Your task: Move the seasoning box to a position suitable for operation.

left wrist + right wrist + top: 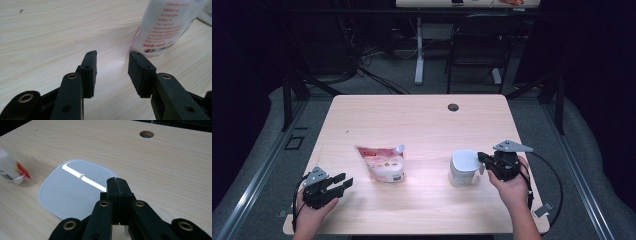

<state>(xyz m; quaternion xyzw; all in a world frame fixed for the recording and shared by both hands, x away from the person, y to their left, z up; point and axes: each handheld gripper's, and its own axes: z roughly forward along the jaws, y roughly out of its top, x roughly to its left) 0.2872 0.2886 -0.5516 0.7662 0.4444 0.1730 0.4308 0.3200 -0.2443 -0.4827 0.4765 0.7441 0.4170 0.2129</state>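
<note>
Two things are sitting on the pale wooden table [422, 120] in the high view: a printed pouch [382, 162] left of centre and a white lidded tub [463, 167] to the right, well apart. Dark floor, cables and a chair are lying behind the table. The left hand-held gripper [343, 182] is resting near the front left corner with its jaws spread, empty. The right hand-held gripper [482, 159] is reaching against the tub's right edge.

In the left gripper view, the jaws are standing apart over bare wood, and the pouch [165, 25] is rising just beyond the right jaw, cut off at the top.

In the right gripper view, the jaws are pressed together at the tub's lid [75, 190] rim; whether they are pinching it is hard to make out. The pouch's corner [12, 173] is showing at the left edge.
</note>
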